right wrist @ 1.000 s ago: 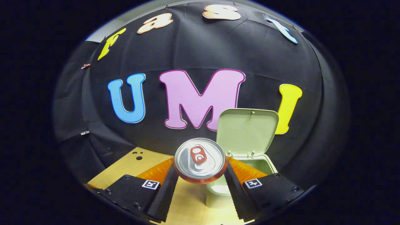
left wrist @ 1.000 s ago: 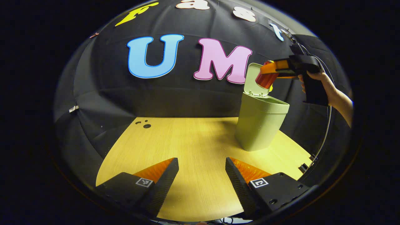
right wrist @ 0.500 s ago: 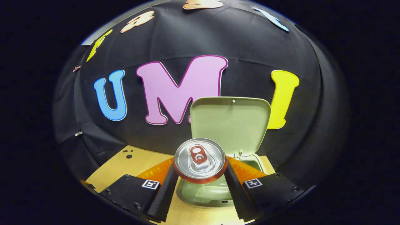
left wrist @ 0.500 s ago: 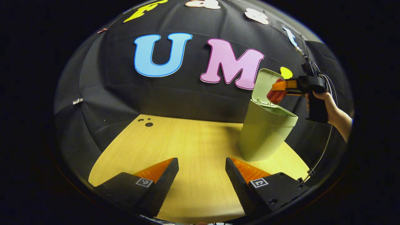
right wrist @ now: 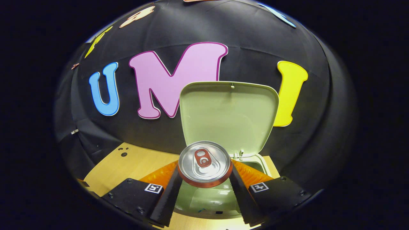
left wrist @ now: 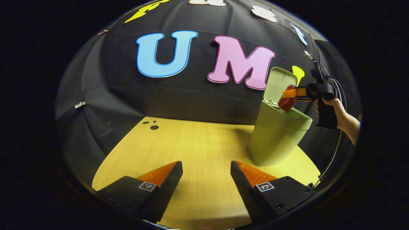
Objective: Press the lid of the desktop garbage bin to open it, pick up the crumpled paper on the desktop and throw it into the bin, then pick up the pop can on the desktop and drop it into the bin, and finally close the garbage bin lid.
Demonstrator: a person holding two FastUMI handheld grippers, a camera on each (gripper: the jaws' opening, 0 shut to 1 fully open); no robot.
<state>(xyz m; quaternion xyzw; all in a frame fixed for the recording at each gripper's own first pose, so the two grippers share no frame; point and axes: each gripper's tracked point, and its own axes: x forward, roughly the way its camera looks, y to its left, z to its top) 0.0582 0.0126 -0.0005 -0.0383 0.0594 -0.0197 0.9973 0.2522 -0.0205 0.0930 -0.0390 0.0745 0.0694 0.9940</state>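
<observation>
Wooden desktop (left wrist: 198,150), red pop can (right wrist: 204,163), silver top, red tab

Our right gripper (right wrist: 204,188) sits at the bottom centre of the right gripper view, both fingers clamped on the pop can (right wrist: 204,163). In the left gripper view it's over at the right edge, gripped by a bare hand (left wrist: 332,107) with the forearm trailing off lower right. Our left gripper (left wrist: 206,188) is low in its frame, fingers spread wide and holding nothing.

Left gripper view: low over table (left wrist: 198,143), well apart from bin (left wrist: 274,137). Right gripper view: close above bin (right wrist: 204,198) mouth, facing its lid (right wrist: 228,115). Both share bin.
</observation>
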